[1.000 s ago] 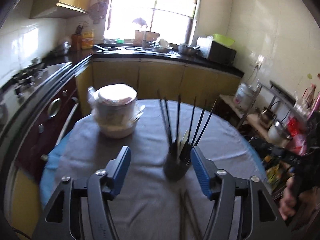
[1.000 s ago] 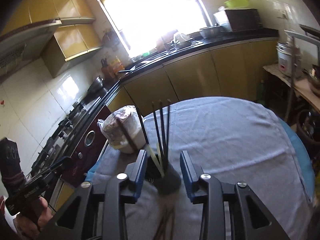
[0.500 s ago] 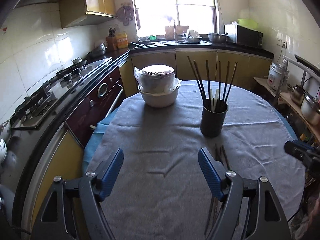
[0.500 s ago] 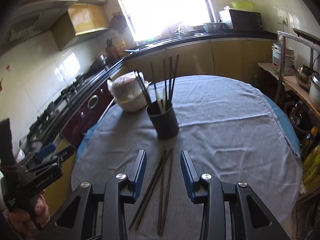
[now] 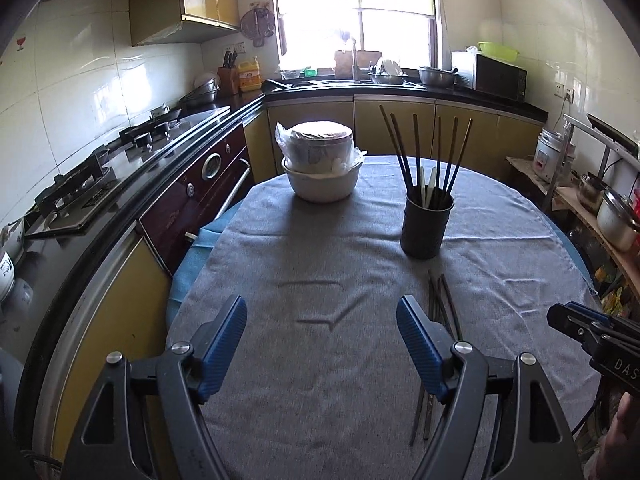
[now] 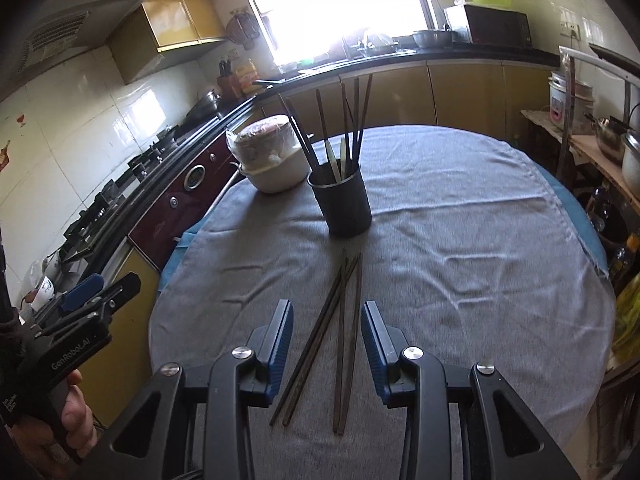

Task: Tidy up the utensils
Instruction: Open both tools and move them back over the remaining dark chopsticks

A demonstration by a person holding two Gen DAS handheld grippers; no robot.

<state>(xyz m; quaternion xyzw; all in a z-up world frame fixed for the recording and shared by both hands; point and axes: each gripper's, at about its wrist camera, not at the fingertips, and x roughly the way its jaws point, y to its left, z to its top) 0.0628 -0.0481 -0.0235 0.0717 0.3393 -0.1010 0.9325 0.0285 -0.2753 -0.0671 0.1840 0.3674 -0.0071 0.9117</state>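
Note:
A black utensil cup (image 5: 426, 224) holding several dark chopsticks and two pale utensils stands on the grey tablecloth (image 5: 320, 264); it shows in the right wrist view (image 6: 346, 204) too. Several loose dark chopsticks (image 6: 344, 328) lie on the cloth in front of the cup, and also show in the left wrist view (image 5: 442, 304). My right gripper (image 6: 327, 332) is open and empty, hovering over the loose chopsticks. My left gripper (image 5: 322, 332) is open and empty, left of them above bare cloth.
A white bowl with a plastic-wrapped container (image 5: 320, 168) stands at the table's far left. A stove counter (image 5: 100, 184) runs along the left. Shelves with pots (image 5: 612, 208) stand to the right. The other gripper shows at each view's edge (image 6: 80, 320).
Both grippers have pulled back from the cup toward the near side of the table and risen. The loose chopsticks now lie under the right gripper. Both stay open.

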